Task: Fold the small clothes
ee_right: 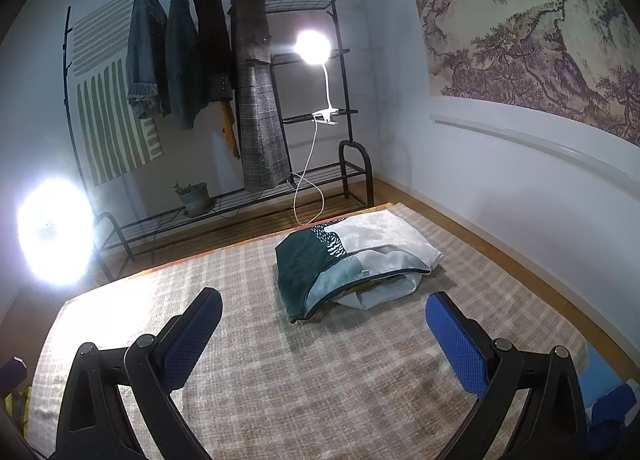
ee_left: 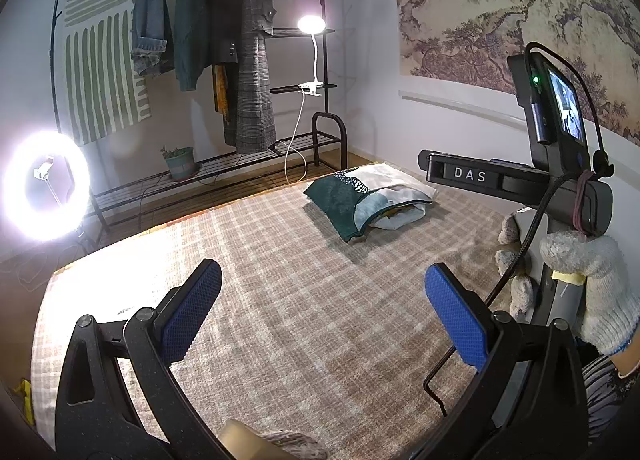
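Both tongs stand with their blue pads spread wide and nothing between them. The left gripper [ee_left: 324, 312] hovers over the checked blanket [ee_left: 280, 280], with the folded pile of small clothes [ee_left: 368, 196] well ahead and slightly to its right. Only the left wrist view shows the other tool's body marked DAS [ee_left: 516, 180] in a gloved hand [ee_left: 596, 284]. The right gripper [ee_right: 324, 336] has the same pile [ee_right: 352, 260] closer, straight ahead between its pads.
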`<state>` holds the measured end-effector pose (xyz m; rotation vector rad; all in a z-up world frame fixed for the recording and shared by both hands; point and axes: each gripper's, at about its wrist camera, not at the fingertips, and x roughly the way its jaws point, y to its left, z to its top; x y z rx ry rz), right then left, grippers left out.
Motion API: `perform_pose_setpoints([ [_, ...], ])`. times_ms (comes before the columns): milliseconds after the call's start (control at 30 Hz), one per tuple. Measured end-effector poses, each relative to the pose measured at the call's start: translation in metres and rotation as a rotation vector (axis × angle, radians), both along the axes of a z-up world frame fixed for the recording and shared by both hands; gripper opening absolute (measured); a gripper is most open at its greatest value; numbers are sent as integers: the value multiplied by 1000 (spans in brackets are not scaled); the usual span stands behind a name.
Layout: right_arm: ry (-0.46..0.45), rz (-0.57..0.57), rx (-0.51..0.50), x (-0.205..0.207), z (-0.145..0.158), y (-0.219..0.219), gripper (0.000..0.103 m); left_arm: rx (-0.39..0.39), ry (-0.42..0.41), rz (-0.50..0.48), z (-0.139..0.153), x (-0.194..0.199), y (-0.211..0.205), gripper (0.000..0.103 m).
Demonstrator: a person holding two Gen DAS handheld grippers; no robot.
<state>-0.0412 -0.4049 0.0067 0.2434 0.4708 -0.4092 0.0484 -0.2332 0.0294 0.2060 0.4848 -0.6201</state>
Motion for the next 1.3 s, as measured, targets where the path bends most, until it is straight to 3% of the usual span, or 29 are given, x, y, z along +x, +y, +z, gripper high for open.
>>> perform_pose_setpoints([
  [1300,4,-5,15,0,-4,8,103,-2,2,8,0,3,4,103],
])
